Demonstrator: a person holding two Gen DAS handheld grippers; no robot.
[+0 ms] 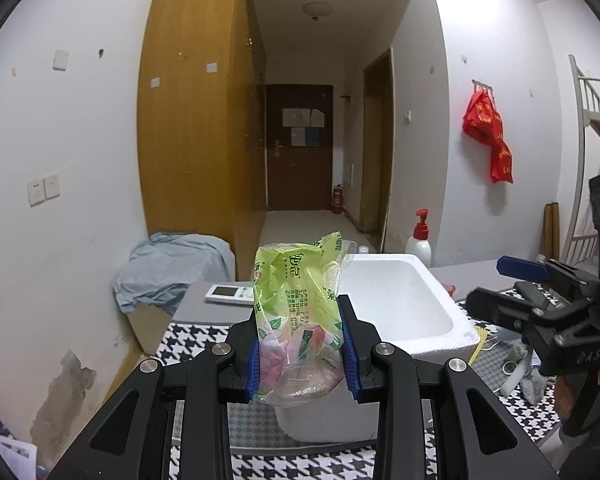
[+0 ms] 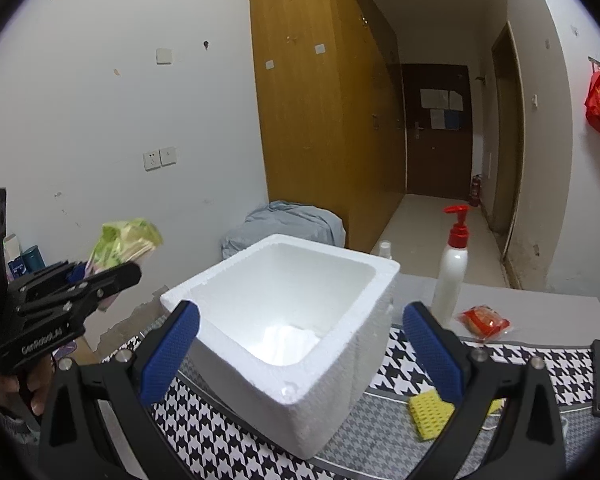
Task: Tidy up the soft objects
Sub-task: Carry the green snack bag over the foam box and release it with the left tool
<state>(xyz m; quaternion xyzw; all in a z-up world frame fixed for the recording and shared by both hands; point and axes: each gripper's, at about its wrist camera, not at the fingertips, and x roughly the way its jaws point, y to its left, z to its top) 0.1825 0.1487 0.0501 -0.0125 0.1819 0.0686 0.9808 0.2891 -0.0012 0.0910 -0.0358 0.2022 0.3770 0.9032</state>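
So closest to the camera, the left gripper (image 1: 303, 350) was clamped on a crinkly green plastic packet (image 1: 298, 312), blue pads pressing it from both sides, with the top of the packet sticking up above the fingers. From the other side you could see the same packet (image 2: 126, 240) held up in the air, off to the left of the box and not touching it.

The right gripper (image 2: 300, 354) was wide open with nothing between its fingers; they sat on either side of the near corner of the white foam box (image 2: 324, 380). I couldn't tell whether the pads were actually touching the foam. The box (image 1: 440, 334) stood open-topped on a black-and-white houndstooth cloth (image 2: 384, 376), with something white lying at the bottom.

Just right of the box, on the cloth, lay a yellow sponge (image 2: 430, 410), partly hidden behind the right finger. A bit further back, a small red snack packet (image 2: 485, 322) sat on the grey tabletop (image 2: 548, 312), right beside a white pump bottle (image 2: 452, 276) with a red top. A white remote (image 1: 230, 294) lay on the left end of the table.

Behind all that, a bluish cloth (image 1: 172, 270) was draped over something by the wooden wardrobe (image 1: 192, 120), and a red bag (image 1: 488, 136) hung on the far wall.
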